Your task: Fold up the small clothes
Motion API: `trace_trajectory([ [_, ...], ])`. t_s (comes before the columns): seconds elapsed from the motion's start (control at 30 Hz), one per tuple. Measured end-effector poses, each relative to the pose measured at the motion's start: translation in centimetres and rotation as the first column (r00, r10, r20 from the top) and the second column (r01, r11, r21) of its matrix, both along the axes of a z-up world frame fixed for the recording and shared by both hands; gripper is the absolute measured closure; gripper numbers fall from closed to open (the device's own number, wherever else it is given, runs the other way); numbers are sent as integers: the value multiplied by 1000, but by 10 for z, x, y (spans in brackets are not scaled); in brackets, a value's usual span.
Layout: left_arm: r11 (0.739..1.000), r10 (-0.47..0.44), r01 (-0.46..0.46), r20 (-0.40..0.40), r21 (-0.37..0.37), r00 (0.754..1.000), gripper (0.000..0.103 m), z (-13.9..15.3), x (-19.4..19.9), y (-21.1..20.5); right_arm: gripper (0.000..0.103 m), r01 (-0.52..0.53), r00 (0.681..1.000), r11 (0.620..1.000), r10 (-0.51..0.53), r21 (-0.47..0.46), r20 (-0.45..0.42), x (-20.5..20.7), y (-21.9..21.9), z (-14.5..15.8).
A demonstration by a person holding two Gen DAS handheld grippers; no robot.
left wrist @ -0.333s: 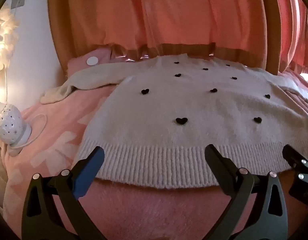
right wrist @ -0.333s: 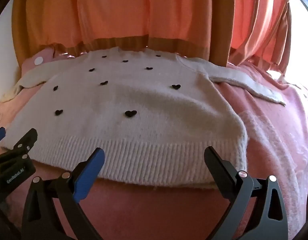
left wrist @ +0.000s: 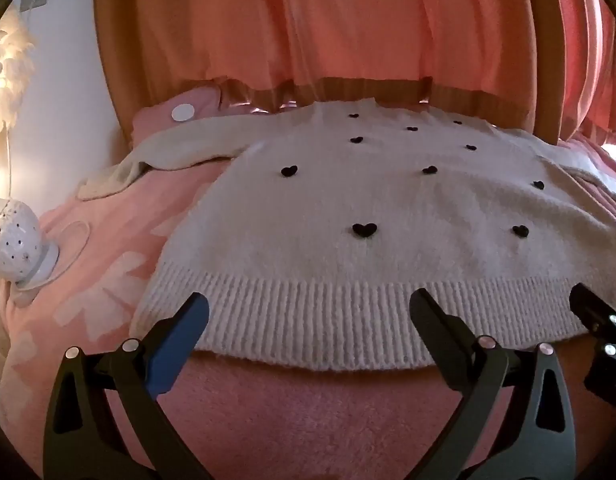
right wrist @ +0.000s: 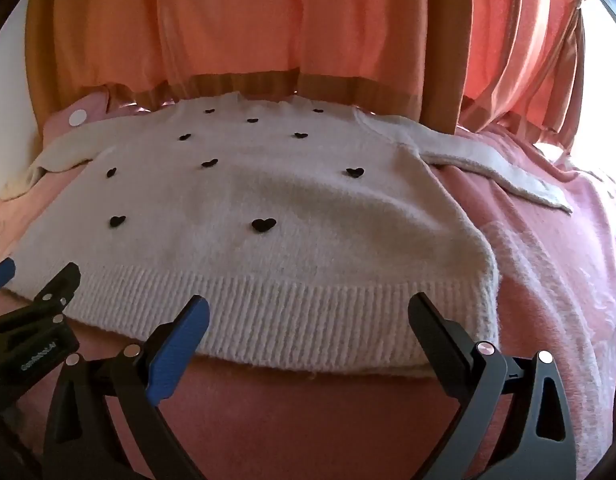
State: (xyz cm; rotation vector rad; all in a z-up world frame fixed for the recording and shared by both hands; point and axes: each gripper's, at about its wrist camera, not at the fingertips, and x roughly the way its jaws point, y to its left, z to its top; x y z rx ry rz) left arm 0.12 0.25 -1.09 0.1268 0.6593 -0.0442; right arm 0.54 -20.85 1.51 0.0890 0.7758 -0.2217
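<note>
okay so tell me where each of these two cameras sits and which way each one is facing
Left wrist: on the left gripper, low at the white sweater's ribbed hem, facing across it to the orange curtain; its open jaws show, with the right gripper's tip at the right edge.
Right wrist: on the right gripper, beside it, facing the same way; its open jaws show, the left gripper at the left edge.
Shared: sweater, curtain, pink blanket.

Cream sweater (left wrist: pixel 387 216) with small black hearts lies flat on the pink blanket (left wrist: pixel 108 248), ribbed hem nearest, one sleeve stretched out far left. Left gripper (left wrist: pixel 308 312) hangs over that hem, jaws spread wide, nothing between them. Right gripper (left wrist: pixel 599 320) peeks in at the right edge. White dotted lamp (left wrist: pixel 16 240) sits far left; orange curtain (left wrist: pixel 327 20) behind.
</note>
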Motion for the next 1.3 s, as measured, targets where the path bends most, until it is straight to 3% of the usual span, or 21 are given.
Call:
trace_trajectory([
  [1.3, 1000, 0, 1, -26, 10, 1000, 5, -10, 4, -7, 5, -12, 1000, 999, 12, -32, 21, 4, 9, 1],
])
